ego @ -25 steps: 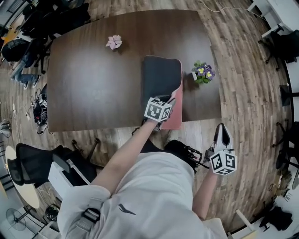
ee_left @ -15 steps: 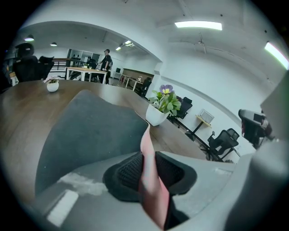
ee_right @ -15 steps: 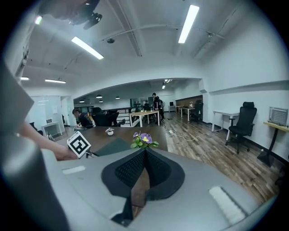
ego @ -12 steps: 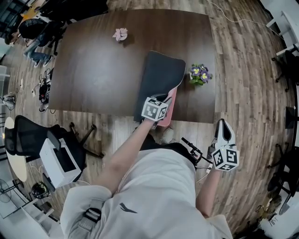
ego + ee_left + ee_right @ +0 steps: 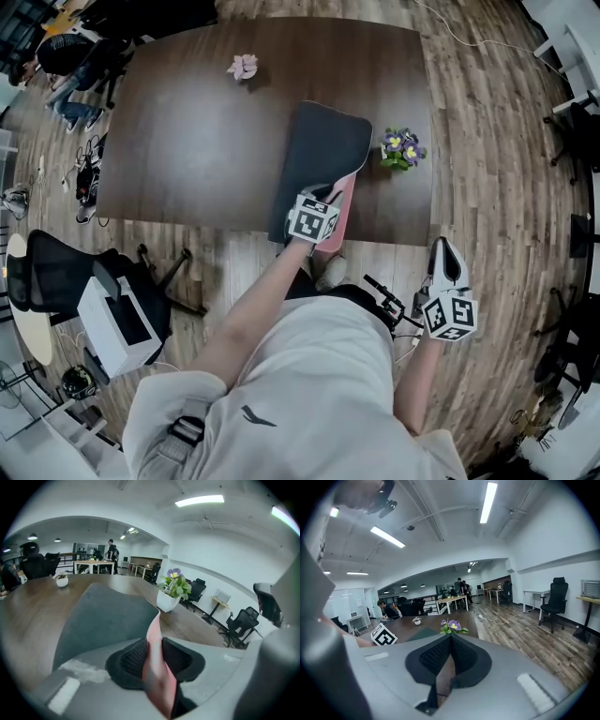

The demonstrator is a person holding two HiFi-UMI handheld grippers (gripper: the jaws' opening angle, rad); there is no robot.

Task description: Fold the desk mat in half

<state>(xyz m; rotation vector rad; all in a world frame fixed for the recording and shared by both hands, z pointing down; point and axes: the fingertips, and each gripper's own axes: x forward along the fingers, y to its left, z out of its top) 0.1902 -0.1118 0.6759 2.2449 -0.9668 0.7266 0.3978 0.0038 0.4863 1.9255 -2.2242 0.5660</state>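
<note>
The desk mat (image 5: 323,150), dark grey on top and pink underneath, lies on the brown table (image 5: 197,141) and reaches its near edge. Its near right corner is lifted and shows the pink underside (image 5: 341,208). My left gripper (image 5: 323,193) pinches that corner; in the left gripper view the pink edge (image 5: 153,637) stands upright between the pads (image 5: 133,656), and the jaws are opening slightly. My right gripper (image 5: 444,249) hangs off the table at the right, over the floor. Its jaws (image 5: 449,656) are shut with nothing in them.
A white pot of purple flowers (image 5: 403,148) stands just right of the mat, and a small pink flower (image 5: 242,67) sits at the far side. An office chair (image 5: 56,277) and a white box (image 5: 117,323) are on the floor at the left.
The head view has shifted since a second ago. My left gripper keeps its hold on the mat's raised corner and has barely moved. The right gripper stays beside the table.
</note>
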